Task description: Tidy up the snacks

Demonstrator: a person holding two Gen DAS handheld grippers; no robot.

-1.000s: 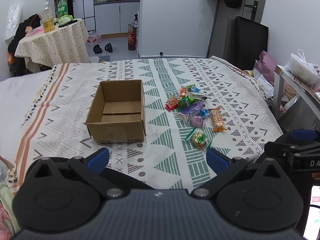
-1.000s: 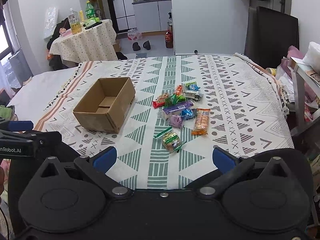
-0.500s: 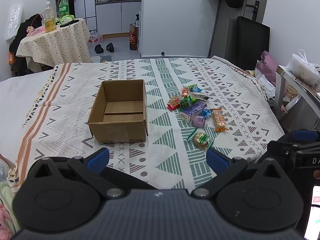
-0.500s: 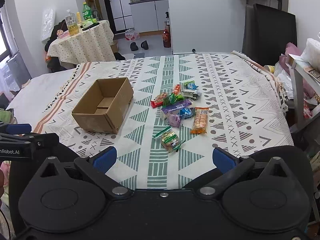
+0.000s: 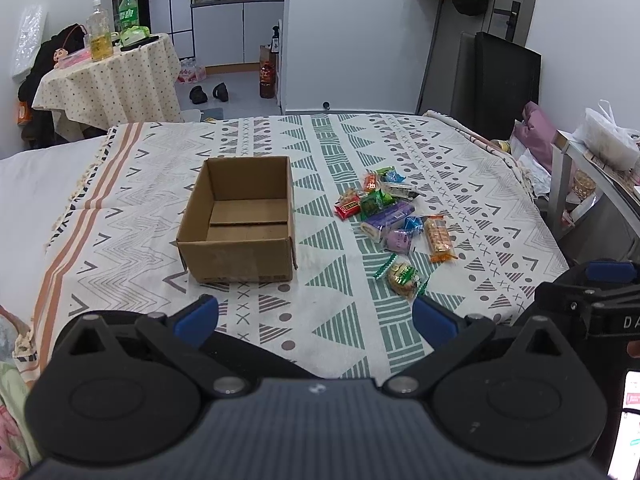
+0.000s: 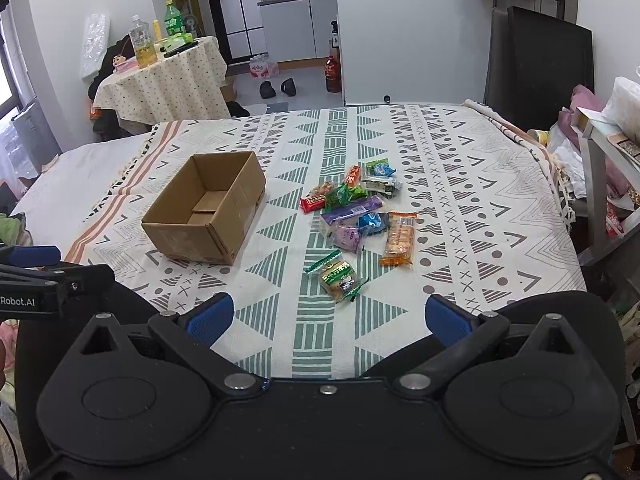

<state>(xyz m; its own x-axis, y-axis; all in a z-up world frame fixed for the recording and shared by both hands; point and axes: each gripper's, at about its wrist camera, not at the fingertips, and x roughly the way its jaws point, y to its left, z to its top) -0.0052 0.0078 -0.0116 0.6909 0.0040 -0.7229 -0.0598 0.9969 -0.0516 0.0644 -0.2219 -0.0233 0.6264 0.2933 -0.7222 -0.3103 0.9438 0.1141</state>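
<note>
Both tongs have crept a little closer to the bed since a second ago, and nothing else has moved. The left tongs [image 5: 315,316] are wide open and hold nothing. The right tongs [image 6: 329,318] are wide open and empty too. So the job has not really begun.

Nearest is a green cake pack [image 6: 339,278], lying alone on the blanket [image 6: 480,208]. Past it sits the snack pile [image 6: 356,212]. The box [image 5: 240,220] stands left of the pile, empty. I think the green cake pack is the easy first grab.
</note>
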